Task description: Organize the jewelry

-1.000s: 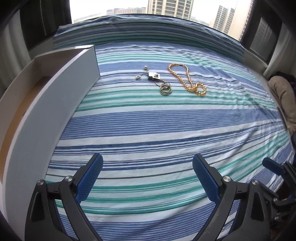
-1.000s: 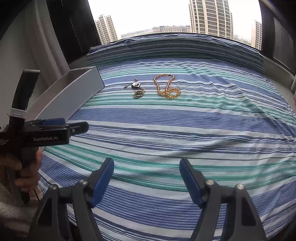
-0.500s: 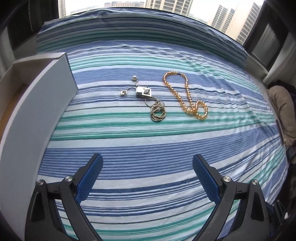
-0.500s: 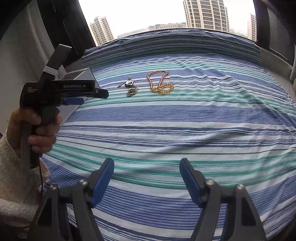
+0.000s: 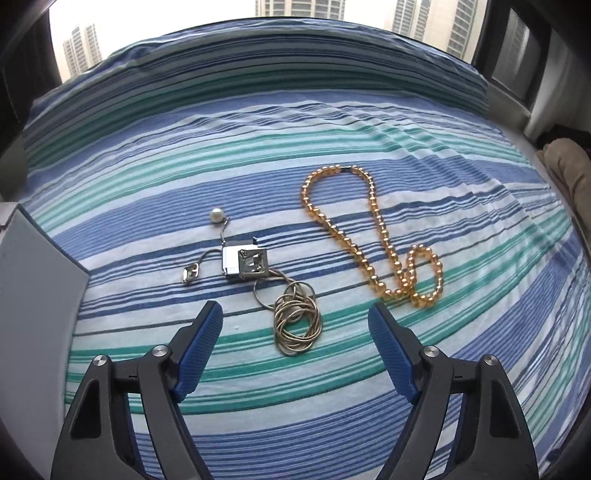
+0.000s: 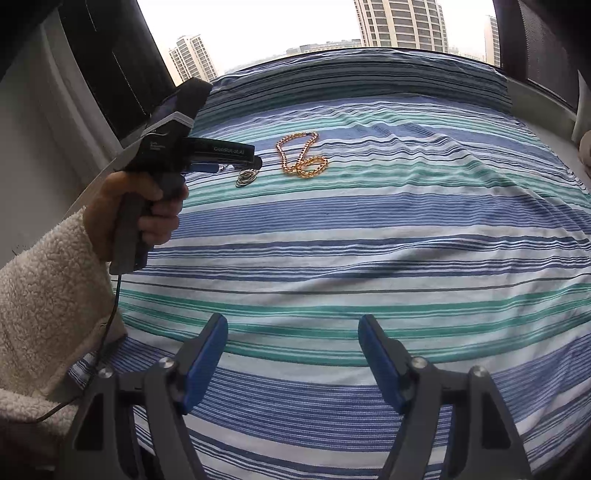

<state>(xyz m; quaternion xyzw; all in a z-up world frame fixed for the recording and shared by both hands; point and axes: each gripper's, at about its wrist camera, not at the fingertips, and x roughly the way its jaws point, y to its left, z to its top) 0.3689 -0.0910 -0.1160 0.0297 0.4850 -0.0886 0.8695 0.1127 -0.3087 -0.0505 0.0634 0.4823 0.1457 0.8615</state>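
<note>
**Striped bed, jewelry waiting**

Striped bedsheet (image 5: 369,369) fills the view. Left gripper (image 5: 295,321), jaws spread and empty, closes on the coiled chain (image 5: 297,325) between its tips; beaded necklace (image 5: 369,236) lies beyond-right. Right gripper (image 6: 291,332) hangs open, well back. Likely next: lower, pinch.

We get flat overcast daylight from the window (image 6: 295,33) along the top of both frames; sky there is blown out white. The striped bedspread (image 5: 295,147) is evenly lit, shadows soft and faint. Strong fisheye bend: stripes bow, corners vignette to black. Left wrist view is sharp at centre, and the bead necklace (image 5: 373,236) is crisp with small highlights. In the right wrist view, the left tool (image 6: 221,158) at upper left looks slightly smeared.
</note>
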